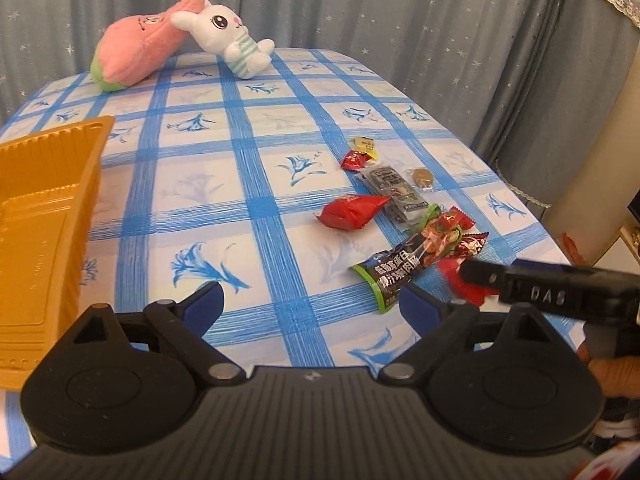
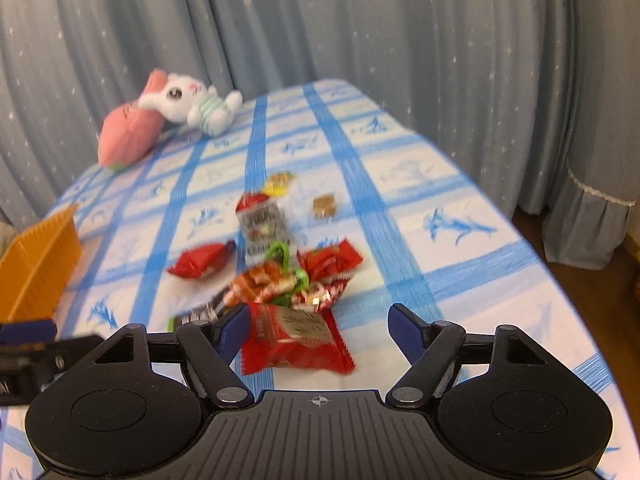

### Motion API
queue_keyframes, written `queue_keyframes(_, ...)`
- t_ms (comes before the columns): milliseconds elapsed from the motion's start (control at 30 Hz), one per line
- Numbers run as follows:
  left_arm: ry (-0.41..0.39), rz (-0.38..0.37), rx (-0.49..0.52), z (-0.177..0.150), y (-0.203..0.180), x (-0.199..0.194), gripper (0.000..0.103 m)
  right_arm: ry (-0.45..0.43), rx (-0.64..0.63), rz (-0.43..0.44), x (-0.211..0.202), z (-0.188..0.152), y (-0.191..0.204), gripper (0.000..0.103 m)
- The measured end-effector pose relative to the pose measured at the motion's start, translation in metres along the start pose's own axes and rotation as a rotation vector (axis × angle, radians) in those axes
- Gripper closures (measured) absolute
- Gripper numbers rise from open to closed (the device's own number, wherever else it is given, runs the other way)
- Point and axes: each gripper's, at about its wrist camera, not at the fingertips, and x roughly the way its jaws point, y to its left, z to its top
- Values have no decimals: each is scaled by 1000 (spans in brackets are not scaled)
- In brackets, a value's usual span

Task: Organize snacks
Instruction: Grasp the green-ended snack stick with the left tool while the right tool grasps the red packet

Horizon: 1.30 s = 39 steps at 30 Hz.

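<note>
Several wrapped snacks lie in a loose pile on the blue-checked tablecloth [image 1: 256,184]. Among them are a red packet [image 1: 352,210], a grey packet [image 1: 394,188], a brown candy [image 1: 422,178] and a long dark packet with a green edge [image 1: 400,268]. My left gripper [image 1: 312,300] stands open low over the cloth; the long packet's end lies by its right finger. My right gripper [image 2: 318,322] is open around a flat red packet [image 2: 296,340]. Its left pad is at the packet's edge and the right pad is clear of it. An orange tray [image 1: 48,208] stands at the left.
A pink plush carrot [image 1: 136,52] and a white plush rabbit [image 1: 230,36] lie at the table's far edge against a grey starred curtain [image 1: 360,4]. The table's right edge drops to a wooden floor [image 2: 600,292]. A hand [image 1: 612,372] holds the right gripper.
</note>
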Motion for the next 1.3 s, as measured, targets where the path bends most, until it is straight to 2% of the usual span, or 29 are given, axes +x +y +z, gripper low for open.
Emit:
queue_keyframes(100,2,-12,-3,0,2,6,10,22,4,15,7,-4,0,29)
queue_keyframes(233,1,-31,3,1,3,11,10,36,-24,36,13,-6,5,38)
queue_keyframes(400,1,-43,10,1,4,13,10,39,-67,39,16,-6,12,42)
queue_keyframes(467,1,-47,14,1,4,14,10,44,-96,39,17,-7,17,47)
queue_keyframes(533,0,-54,22,2,3,14,10,46,-126,27,16,-9,21,59)
queue_keyframes(700,-8,-89,66,5,-4,18,10,24,-132,9,7,-10,20,63)
queue_keyframes(833,-23,-133,152,11,-19,26,10,-17,-91,-27,-3,-6,12,64)
queue_keyframes(1033,-22,-199,302,19,-44,49,25,-29,-30,-66,-8,-3,-4,64)
queue_keyframes(1133,-12,-228,375,22,-55,60,39,-36,-4,-91,-9,-2,-10,64)
queue_keyframes(1167,-9,-231,401,22,-59,63,46,-38,7,-94,-10,-1,-13,64)
queue_keyframes(1300,3,-245,485,24,-73,74,59,-40,28,-95,-11,-1,-16,64)
